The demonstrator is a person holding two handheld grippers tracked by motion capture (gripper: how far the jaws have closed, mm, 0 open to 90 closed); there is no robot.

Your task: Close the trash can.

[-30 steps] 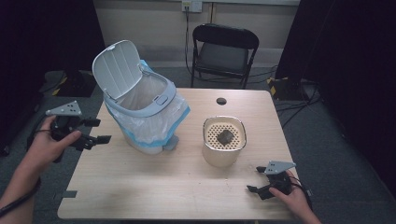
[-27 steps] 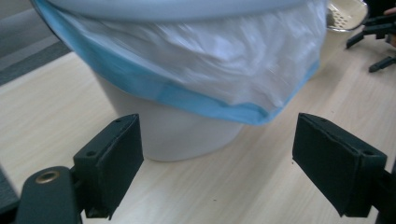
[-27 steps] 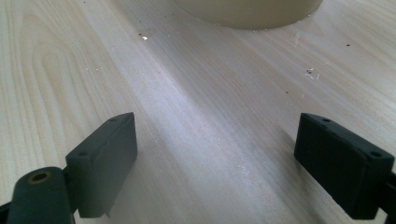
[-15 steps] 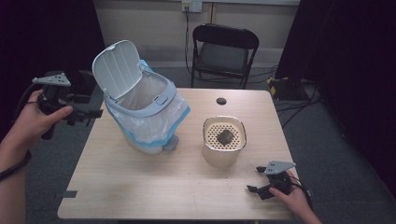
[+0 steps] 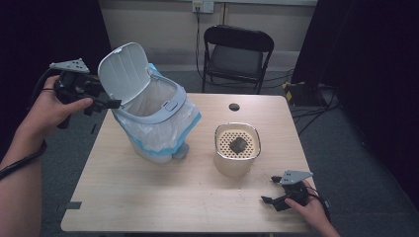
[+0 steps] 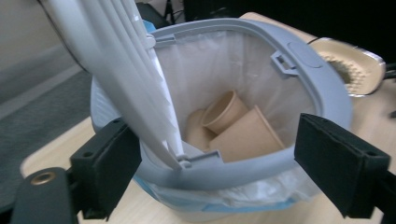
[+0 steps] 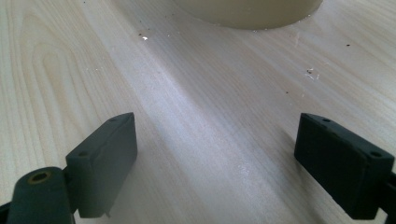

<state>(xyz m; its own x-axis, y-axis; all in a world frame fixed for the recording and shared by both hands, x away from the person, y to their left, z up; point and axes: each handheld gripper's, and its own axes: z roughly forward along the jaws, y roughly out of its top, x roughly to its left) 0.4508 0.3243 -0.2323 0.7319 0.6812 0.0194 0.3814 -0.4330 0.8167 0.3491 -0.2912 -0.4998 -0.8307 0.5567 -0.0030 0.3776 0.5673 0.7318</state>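
Note:
A grey-white pedal bin (image 5: 158,123) with a plastic liner stands on the left half of the table, its white lid (image 5: 123,71) raised. Inside the bin (image 6: 317,79), past the lid (image 6: 107,51), lie brown paper cups (image 6: 233,126). My left gripper (image 5: 106,104) is held in the air just left of the lid, pointing at the bin. Its jaws have just been opening; they stand apart around the near rim without pressing on it (image 6: 233,172). My right gripper (image 5: 269,190) rests open on the table's front right, with bare wood between its jaws (image 7: 215,158).
A cream container (image 5: 237,158) with a perforated top bearing a dark lump (image 5: 238,144) stands right of the bin; its base (image 7: 252,9) is ahead of the right gripper. A small black disc (image 5: 234,106) lies near the far edge. A folding chair (image 5: 237,54) stands behind the table (image 5: 148,197).
My left hand has risen and moved away from me, from beside the bin's lower body to beside its raised lid. The right hand has stayed put.

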